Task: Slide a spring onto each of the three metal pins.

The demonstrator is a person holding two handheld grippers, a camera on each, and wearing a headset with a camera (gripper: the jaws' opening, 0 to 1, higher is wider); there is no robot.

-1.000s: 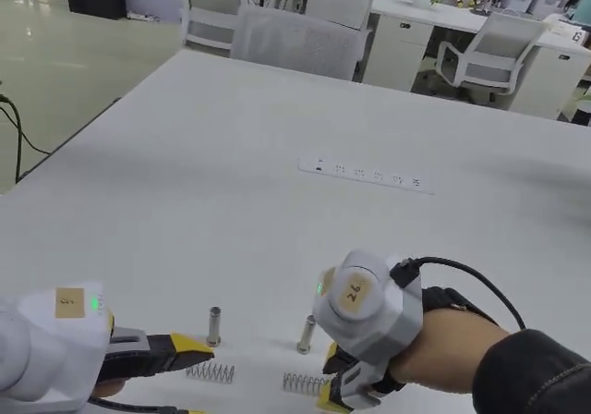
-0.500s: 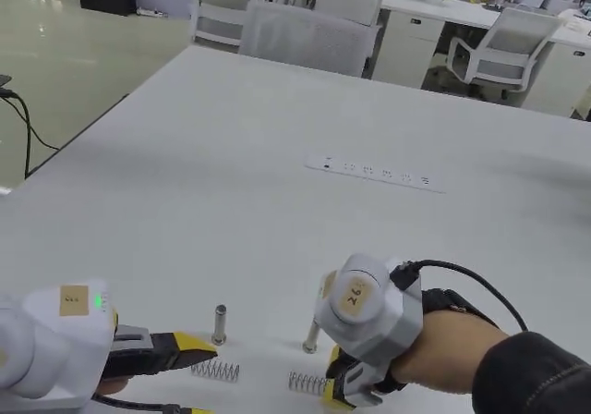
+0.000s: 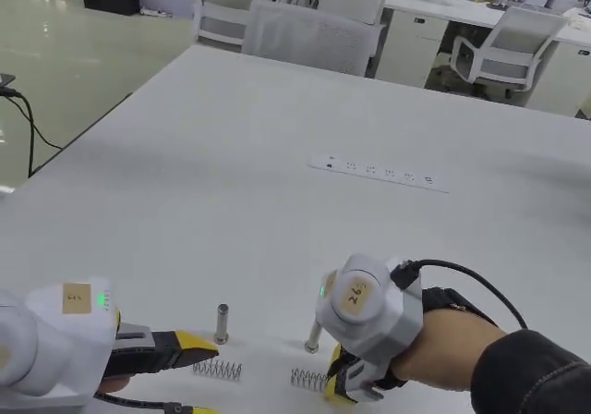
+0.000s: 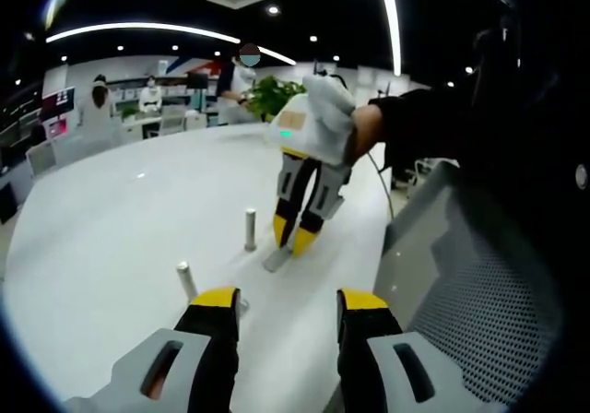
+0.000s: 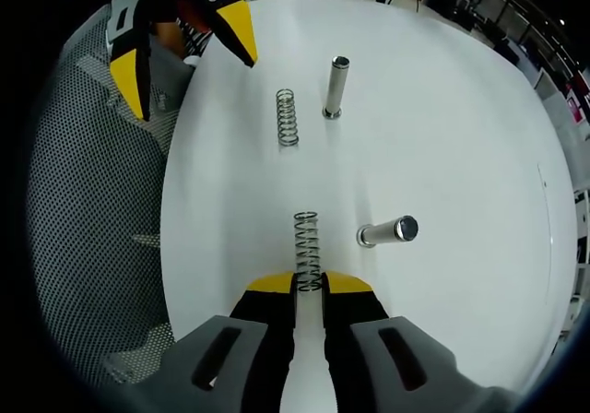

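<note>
- The right tongs (image 5: 309, 284) are pressed together on the near end of a spring (image 5: 306, 238). It runs straight out from them over the desk (image 3: 277, 201). Whether its far end rests on the desk or sits just off it is hard to tell from these angles.
- The near pin (image 5: 387, 231) stands upright just beside that spring, on its right in the right gripper view. It looks like the natural target.
- The left tongs (image 4: 290, 300) are spread and hold nothing. They hover near the other spring (image 5: 289, 116), which lies beside the far pin (image 5: 335, 86).
- To do this step well, I judge the spring should be lifted clear and the wrist turned so the free end hangs down. The open coil then needs to sit square over the pin's top before lowering.
- The grip is at the very end of the coil, so the free length may sag or swing. Moving slowly and letting it settle before lowering should help.
- The pinch should be light, since a hard squeeze could flatten the coil or flick it out sideways.
- Release should wait until several coils are over the pin, or the spring may tip off.
- The pins look slim, and a sideways knock could topple one, so the approach is best made from above.
</note>
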